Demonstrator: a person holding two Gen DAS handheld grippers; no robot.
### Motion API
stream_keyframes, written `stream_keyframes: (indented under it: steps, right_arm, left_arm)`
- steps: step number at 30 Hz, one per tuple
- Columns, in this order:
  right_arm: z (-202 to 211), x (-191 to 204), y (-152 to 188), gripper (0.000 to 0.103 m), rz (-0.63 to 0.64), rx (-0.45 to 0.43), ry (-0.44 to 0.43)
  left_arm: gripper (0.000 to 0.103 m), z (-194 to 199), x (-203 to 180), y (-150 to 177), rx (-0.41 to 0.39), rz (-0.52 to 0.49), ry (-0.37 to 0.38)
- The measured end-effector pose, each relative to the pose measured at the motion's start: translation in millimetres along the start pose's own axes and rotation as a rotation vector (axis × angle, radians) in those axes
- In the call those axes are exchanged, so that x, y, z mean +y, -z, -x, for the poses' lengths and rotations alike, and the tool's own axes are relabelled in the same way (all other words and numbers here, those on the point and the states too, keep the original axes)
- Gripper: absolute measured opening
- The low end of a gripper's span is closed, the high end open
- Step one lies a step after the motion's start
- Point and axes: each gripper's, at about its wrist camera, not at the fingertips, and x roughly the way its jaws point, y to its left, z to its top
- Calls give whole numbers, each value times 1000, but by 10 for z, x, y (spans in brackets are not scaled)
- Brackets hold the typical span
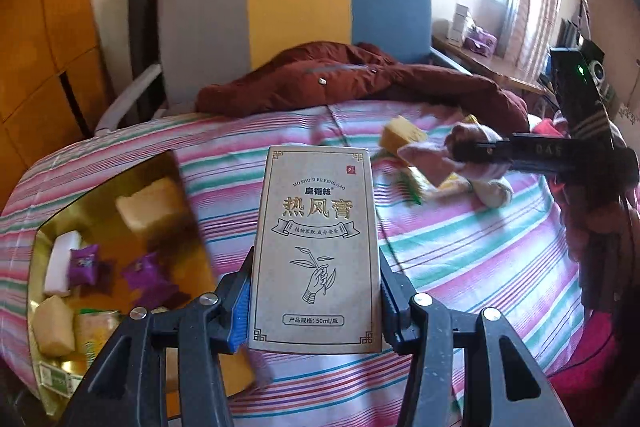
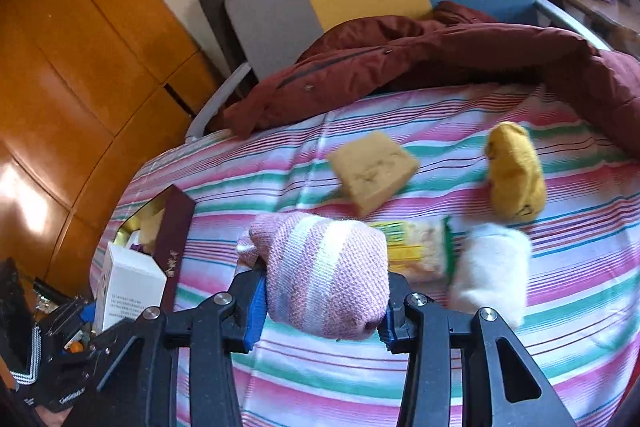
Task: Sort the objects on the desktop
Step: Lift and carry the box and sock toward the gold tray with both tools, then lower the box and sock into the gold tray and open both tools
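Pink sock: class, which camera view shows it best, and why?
The right wrist view: the pink sock fills the centre, clamped in the right gripper. The left wrist view shows it only small and blurred.

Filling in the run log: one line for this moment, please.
left tongs: shut on beige carton | right tongs: shut on pink sock | gold tray: partly filled

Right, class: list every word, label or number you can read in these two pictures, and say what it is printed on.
"MO SHU SI RE FENG GAO": beige box, held by the left gripper.
"热风膏": same box.
"产品规格: 50ml/瓶": same box, bottom.
Banner line on the box: too small.
White carton: print too small.
Right gripper holds a sock: no text.
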Motion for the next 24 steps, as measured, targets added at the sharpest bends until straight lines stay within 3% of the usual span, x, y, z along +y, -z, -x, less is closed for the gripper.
stream_keyframes:
  steps: [16,24]
  right_arm:
    - [-342,1128,225,44,99,93,-83]
    - [-477,1752,443,45,170,121,-131]
  left_arm:
    - [52,306,850,309,-23,158,-71]
    - [51,549,1550,579,-52,301,-133]
